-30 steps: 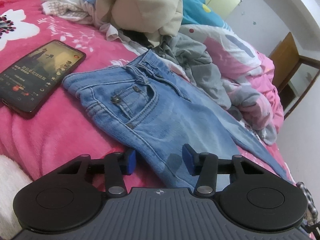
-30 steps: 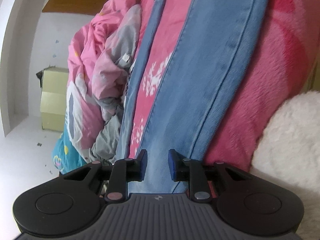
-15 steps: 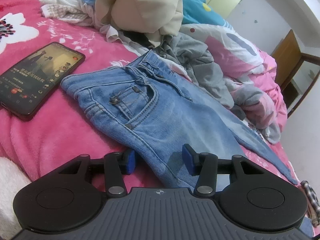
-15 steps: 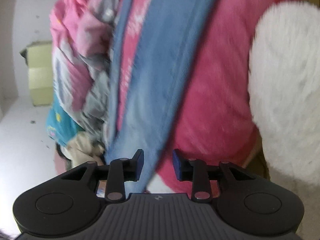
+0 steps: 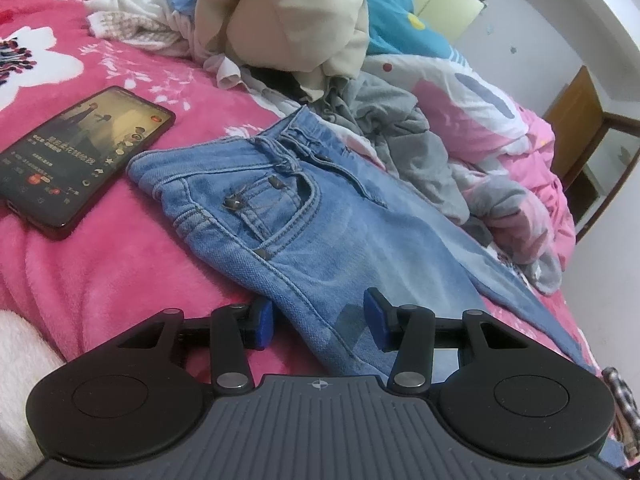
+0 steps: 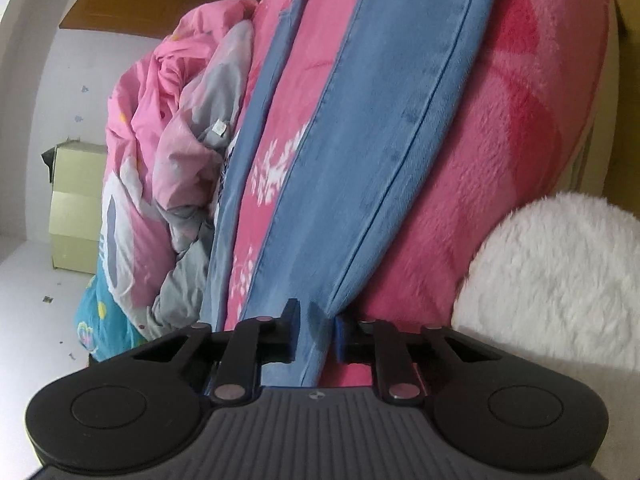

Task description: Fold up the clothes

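Since a moment earlier your right gripper (image 6: 316,330) swung back onto the jeans (image 5: 320,220), its jaws closing narrow around the leg (image 6: 360,152). Your left gripper (image 5: 318,320) straddled the upper leg at lower centre, half-wide and closing. Left lay a phone (image 5: 80,156); a clothes pile (image 5: 280,28) crowded the waistband above.

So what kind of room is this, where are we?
Most likely a bedroom in a home. The jeans lie on a pink fleece blanket spread like bedding, a rumpled pink duvet and a pile of unfolded clothes sit behind them, and a phone rests on the blanket.
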{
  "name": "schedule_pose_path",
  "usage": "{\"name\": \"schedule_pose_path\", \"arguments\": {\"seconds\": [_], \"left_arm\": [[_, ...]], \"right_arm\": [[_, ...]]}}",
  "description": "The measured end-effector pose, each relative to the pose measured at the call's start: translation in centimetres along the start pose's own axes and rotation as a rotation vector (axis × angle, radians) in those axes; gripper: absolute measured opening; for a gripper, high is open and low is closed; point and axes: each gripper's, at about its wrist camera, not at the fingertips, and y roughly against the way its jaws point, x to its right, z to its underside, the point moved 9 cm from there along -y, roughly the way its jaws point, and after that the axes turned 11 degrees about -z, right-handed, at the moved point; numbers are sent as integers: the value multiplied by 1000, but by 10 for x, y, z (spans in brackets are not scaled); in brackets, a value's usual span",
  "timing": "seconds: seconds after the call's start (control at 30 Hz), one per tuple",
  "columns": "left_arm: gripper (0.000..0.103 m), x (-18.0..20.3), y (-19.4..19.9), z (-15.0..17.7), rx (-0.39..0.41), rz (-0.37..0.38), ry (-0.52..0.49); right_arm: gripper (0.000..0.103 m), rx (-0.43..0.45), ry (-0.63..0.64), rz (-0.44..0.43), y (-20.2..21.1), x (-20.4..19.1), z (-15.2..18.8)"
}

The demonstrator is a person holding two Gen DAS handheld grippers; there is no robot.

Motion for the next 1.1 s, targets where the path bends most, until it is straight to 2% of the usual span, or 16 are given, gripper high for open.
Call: {"name": "schedule_pose_path", "arguments": {"seconds": [0.17, 0.27, 0.5, 1.1], "left_arm": [[21, -5, 2, -4, 21, -6, 17], [17, -6, 4, -6, 29, 0, 23], [13, 3, 12, -14, 90, 10, 2], [11, 37, 17, -45, 223, 63, -11]], "right_arm": [[8, 32, 144, 38, 1, -13, -1], [5, 41, 263, 59, 1, -28, 0], [3, 79, 431, 65, 1, -63, -4], [2, 142, 613, 43, -28, -125, -27]]}}
